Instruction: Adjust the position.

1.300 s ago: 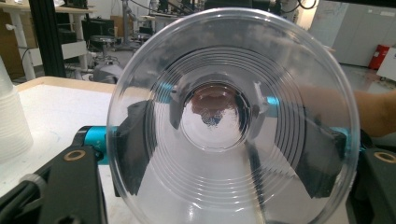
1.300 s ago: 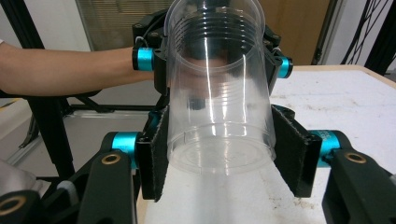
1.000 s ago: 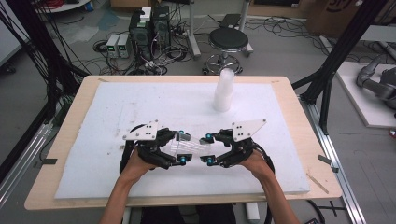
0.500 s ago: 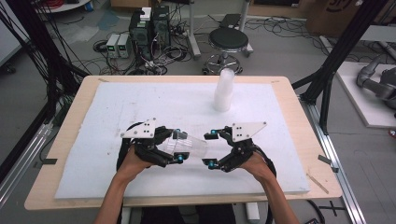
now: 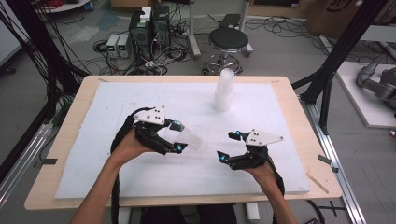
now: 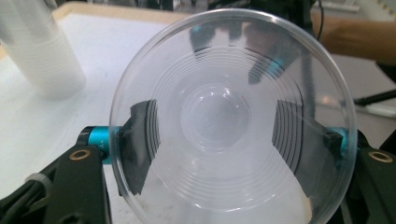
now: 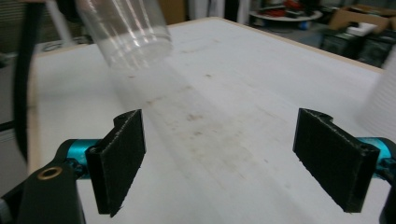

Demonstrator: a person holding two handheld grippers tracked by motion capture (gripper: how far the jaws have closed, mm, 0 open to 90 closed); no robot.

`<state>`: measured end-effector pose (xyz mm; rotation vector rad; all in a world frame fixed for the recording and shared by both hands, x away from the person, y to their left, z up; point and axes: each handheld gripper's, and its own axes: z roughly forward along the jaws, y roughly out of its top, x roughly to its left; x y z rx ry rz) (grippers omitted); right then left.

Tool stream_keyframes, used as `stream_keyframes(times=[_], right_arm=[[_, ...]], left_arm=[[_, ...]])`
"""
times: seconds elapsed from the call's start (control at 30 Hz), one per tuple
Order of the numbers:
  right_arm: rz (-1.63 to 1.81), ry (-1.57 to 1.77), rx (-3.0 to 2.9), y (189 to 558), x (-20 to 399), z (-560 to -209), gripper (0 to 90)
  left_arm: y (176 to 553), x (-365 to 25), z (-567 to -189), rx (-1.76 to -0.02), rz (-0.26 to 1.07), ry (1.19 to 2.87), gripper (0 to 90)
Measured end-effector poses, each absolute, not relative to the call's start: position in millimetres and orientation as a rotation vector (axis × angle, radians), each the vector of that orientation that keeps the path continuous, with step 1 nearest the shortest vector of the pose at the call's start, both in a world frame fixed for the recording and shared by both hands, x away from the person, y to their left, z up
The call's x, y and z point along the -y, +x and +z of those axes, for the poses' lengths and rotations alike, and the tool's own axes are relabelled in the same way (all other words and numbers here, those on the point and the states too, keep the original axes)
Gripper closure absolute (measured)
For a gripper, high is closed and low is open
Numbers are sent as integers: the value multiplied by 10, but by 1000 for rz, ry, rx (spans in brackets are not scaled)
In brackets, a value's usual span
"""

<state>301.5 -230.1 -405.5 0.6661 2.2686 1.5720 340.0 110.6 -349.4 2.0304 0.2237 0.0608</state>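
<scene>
**One clear cup held at left, right jaws spread and empty**

No readable writing or brand is seen on any item. One clear plastic cup (image 5: pixel 184 138) is clamped on its side between the jaws of the left gripper (image 5: pixel 176 136), left of centre in the high view; in the left gripper view its open mouth faces the camera, with a black pad pressed against each side. The right gripper (image 5: pixel 230 145), at lower right of centre, is held with its jaws wide apart and nothing between them. One stack of white cups (image 5: pixel 223 91) stands upright near the far edge of the white board (image 5: pixel 116 107), well apart from both grippers. Beyond the table, one black stool (image 5: pixel 228 41) and tangled cables are seen on the floor.
</scene>
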Motion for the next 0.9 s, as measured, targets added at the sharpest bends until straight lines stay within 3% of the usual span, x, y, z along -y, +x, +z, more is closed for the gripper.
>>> stream_keyframes(times=[0.9], right_arm=[[1324, 1056, -2082, 2994, 2704, -4484, 166]], left_arm=[[3916, -911, -3294, -203, 100, 2566, 313]])
